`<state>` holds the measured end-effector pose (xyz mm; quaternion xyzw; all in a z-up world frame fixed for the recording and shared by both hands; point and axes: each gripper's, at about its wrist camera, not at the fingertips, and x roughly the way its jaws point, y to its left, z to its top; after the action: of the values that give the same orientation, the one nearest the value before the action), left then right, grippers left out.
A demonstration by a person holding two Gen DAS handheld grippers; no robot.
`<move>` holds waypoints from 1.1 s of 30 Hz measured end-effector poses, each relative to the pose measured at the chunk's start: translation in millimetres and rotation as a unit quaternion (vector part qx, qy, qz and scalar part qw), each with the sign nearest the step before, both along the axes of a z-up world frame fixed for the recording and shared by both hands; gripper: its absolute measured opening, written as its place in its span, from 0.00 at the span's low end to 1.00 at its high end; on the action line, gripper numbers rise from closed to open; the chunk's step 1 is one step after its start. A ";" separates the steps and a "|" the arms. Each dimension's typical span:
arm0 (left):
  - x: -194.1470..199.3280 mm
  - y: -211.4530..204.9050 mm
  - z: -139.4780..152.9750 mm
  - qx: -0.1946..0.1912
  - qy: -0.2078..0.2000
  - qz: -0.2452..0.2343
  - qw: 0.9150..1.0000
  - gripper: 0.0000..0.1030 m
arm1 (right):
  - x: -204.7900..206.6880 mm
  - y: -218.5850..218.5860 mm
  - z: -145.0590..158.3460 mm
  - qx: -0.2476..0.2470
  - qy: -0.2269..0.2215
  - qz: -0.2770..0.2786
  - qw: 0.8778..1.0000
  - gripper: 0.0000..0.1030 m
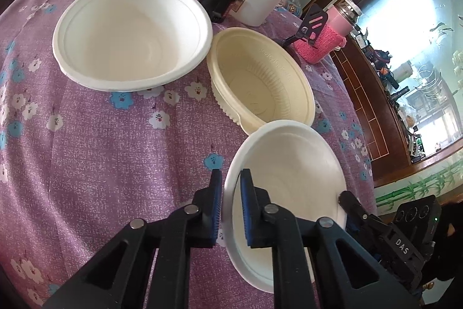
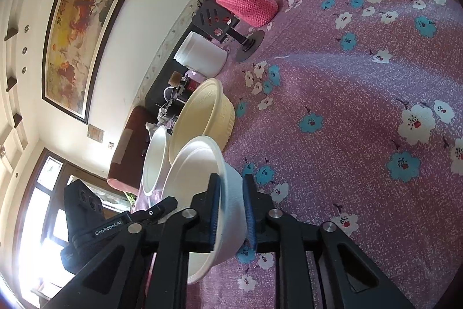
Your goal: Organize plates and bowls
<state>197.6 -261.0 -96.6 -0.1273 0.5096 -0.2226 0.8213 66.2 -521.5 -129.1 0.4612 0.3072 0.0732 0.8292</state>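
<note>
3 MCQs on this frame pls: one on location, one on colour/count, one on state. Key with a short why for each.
1. Where does the cream ribbed bowl sit?
A. Between the large white bowl and the small white bowl
B. Stacked inside the large white bowl
C. On the floor

2. What colour is the knitted sleeve on the jar?
A. Green
B. Pink
C. Grey

3. How is the small white bowl held?
A. By no gripper
B. By the left gripper only
C. By both, the left gripper and the right gripper, on opposite rims

Key:
1 A: in the left wrist view it stands on the tablecloth between the two white bowls.
2 B: the sleeve is plainly pink.
3 C: each wrist view shows its own fingers straddling the rim, wall between the pads.
</note>
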 end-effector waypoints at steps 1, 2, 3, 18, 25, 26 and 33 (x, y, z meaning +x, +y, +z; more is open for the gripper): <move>-0.4 -0.5 0.5 0.000 -0.001 -0.001 1.000 0.11 | 0.5 -0.4 -0.8 0.002 0.000 0.002 1.000 0.11; -0.7 -0.6 0.7 0.000 -0.002 -0.002 1.000 0.11 | 0.4 -0.6 -1.3 0.004 0.000 0.001 1.000 0.11; -1.0 -1.1 1.3 -0.001 -0.003 -0.002 1.000 0.11 | 0.0 -0.4 -1.7 0.005 0.000 0.001 1.000 0.09; -13.9 14.2 10.1 -0.009 -0.003 0.005 1.000 0.09 | -6.5 15.0 7.2 -0.028 -0.004 0.000 1.000 0.06; -33.6 47.2 30.2 -0.016 -0.022 0.025 0.999 0.08 | -15.1 42.1 26.3 -0.036 -0.023 0.014 0.999 0.07; -36.3 52.3 31.9 -0.019 -0.023 0.028 0.999 0.08 | -15.5 46.2 28.3 -0.036 -0.024 0.017 0.999 0.07; -65.4 99.4 44.0 -0.026 -0.033 0.057 0.997 0.09 | -21.1 86.2 48.0 -0.046 -0.040 0.043 0.997 0.07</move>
<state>132.2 -161.6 -52.6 -0.1698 0.4679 -0.1927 0.8456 45.0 -435.3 -81.1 0.4053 0.2964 0.1129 0.8574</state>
